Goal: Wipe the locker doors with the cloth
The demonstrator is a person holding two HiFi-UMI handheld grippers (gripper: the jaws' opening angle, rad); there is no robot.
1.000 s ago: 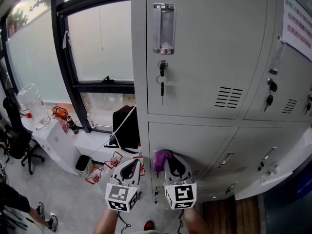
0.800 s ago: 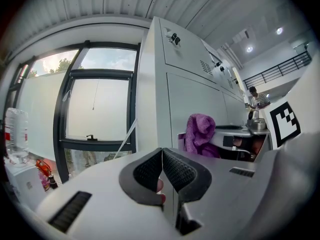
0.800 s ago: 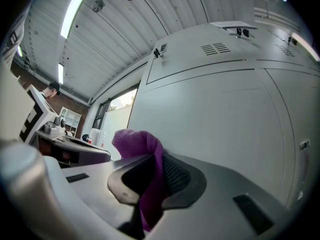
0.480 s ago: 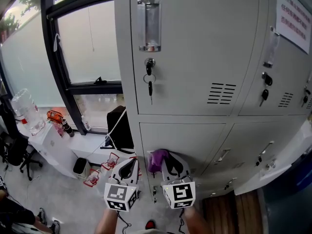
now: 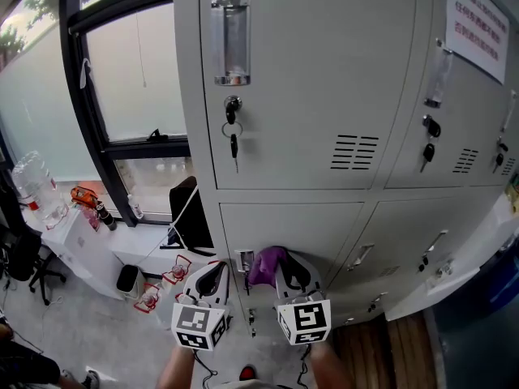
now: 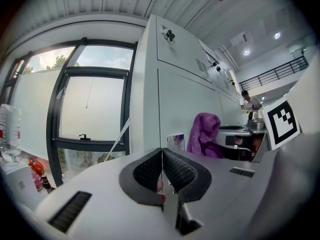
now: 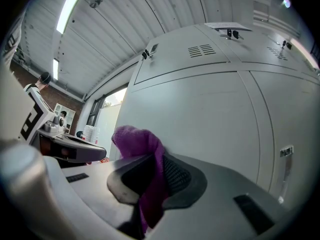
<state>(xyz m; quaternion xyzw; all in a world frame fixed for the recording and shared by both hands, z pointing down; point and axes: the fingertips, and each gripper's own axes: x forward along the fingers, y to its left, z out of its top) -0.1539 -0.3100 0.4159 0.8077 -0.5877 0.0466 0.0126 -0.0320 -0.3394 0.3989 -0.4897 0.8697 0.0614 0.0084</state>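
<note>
My right gripper (image 5: 284,267) grasps the purple cloth (image 5: 263,264) between its 2 jaws, and a bunched tuft stands above the pads (image 7: 175,174). The cloth is low against the lower locker door (image 5: 312,227); contact cannot be told. My left gripper (image 5: 212,280), jaws clenched together on nothing, hangs just beside the right one. A key (image 5: 233,146) hangs from the upper locker door (image 5: 324,79).

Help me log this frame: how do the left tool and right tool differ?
The left tool is shut with nothing between its jaws; the right tool is shut on the purple cloth. The left tool sits nearer the window; the right tool sits before a lower door. Both are shut and side by side.
</note>
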